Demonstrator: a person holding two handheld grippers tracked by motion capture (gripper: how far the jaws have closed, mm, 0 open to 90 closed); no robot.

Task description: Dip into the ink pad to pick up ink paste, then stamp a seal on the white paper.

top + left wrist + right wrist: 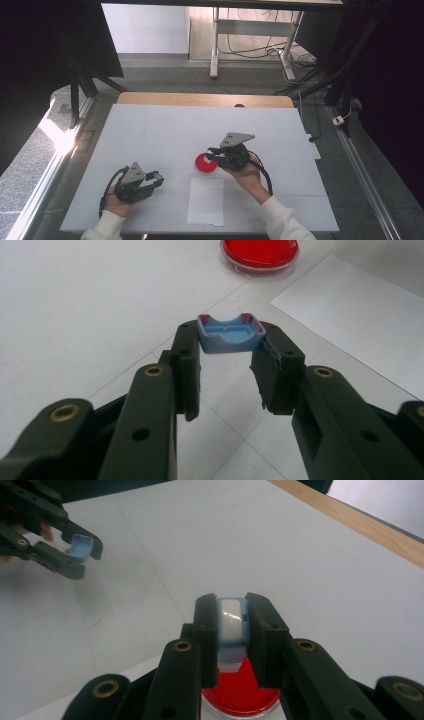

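My left gripper [157, 179] rests low at the table's front left, shut on a small blue tray-shaped piece [230, 333] with reddish rims, pinched between its fingertips. From the right gripper view the left gripper [82, 550] and its blue piece [80, 545] appear at the upper left. My right gripper [232, 615] is shut on a small blue-framed piece with a white face [232, 622]. It hangs just above a round red dish [204, 163] near the table's middle, whose red surface [240, 692] lies right under the jaws.
A white sheet of paper [206, 201] lies in front of the dish, toward the near edge. The white table cover [150, 130] ends at a wooden strip [200, 99] at the far side. Dark stands and cables surround the table.
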